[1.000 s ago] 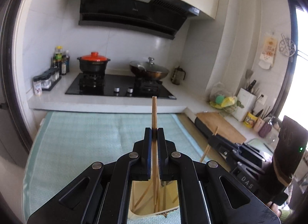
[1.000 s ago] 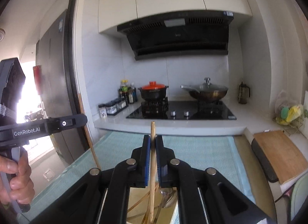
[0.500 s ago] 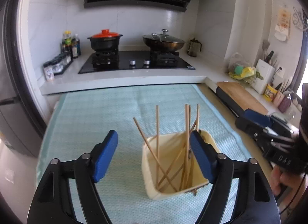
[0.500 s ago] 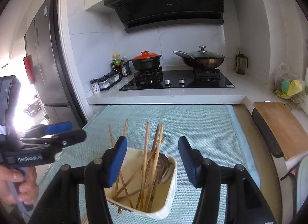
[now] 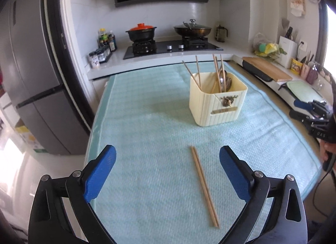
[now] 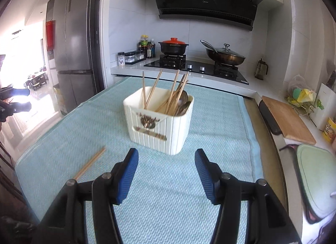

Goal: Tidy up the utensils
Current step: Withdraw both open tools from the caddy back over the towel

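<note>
**Both tools wide, two chopsticks on the mat**

Your left tool is spread wide and holds nothing. Between its blue pads and a little ahead of them, a pair of chopsticks lies flat on the green mat, the two sticks side by side and touching, closer to the tool's right pad. Farther ahead and to the right stands the cream bin, upright on the mat, with chopsticks and spoons leaning inside it.

Your right tool is also wide and holds nothing. The bin stands just ahead of it, slightly left of its centre line, apart from both pads. The loose chopsticks lie on the mat to the left of this tool, outside its left pad.

The mat covers the worktop; beyond its far edge is a stove with a pot and a wok.
</note>
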Tool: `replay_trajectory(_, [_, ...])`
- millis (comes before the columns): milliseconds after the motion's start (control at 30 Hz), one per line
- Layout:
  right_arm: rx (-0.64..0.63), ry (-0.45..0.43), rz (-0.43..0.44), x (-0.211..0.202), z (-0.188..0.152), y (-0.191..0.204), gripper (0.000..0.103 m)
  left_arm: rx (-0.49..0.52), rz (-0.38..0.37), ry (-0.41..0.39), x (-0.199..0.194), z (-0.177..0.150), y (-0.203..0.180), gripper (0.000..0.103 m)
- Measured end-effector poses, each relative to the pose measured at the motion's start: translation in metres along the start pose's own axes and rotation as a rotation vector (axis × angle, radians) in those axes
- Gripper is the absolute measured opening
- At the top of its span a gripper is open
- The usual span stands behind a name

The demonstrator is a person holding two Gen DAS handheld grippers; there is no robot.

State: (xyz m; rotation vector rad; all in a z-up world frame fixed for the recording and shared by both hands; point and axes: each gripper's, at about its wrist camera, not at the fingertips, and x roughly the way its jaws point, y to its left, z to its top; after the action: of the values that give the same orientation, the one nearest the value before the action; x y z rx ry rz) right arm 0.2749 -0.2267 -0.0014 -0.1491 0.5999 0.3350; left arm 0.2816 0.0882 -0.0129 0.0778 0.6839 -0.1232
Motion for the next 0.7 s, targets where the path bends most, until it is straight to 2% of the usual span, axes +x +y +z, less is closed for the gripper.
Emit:
replay_trajectory(100, [0.050,-0.012,-0.033,-0.015,-0.037,0.011,0.057,-0.048,-0.031,-0.021,-0.004,-0.030,-0.011,0.099])
replay_trajectory(200, [0.125,0.019,-0.035,-0.015,-0.074,0.025,0.057,-0.094,-0.055,-0.029,0.002,-0.052,-0.021,0.099])
replay_trajectory(333, [0.133,0.056,-0.047,-0.009,-0.102,0.040,0.057,-0.150,-0.067,-0.013,0.014,-0.073,-0.023,0.099])
replay_trajectory(467, [0.120,0.080,-0.030,-0.006,-0.107,0.047,0.057,-0.201,-0.036,0.016,0.024,-0.089,-0.013,0.099])
replay_trajectory(600, [0.114,0.062,-0.025,-0.009,-0.103,0.054,0.057,-0.270,-0.025,0.020,0.029,-0.099,0.003,0.099])
replay_trajectory(700, [0.128,0.057,-0.008,-0.007,-0.100,0.060,0.057,-0.283,0.002,0.029,0.031,-0.108,0.010,0.099])
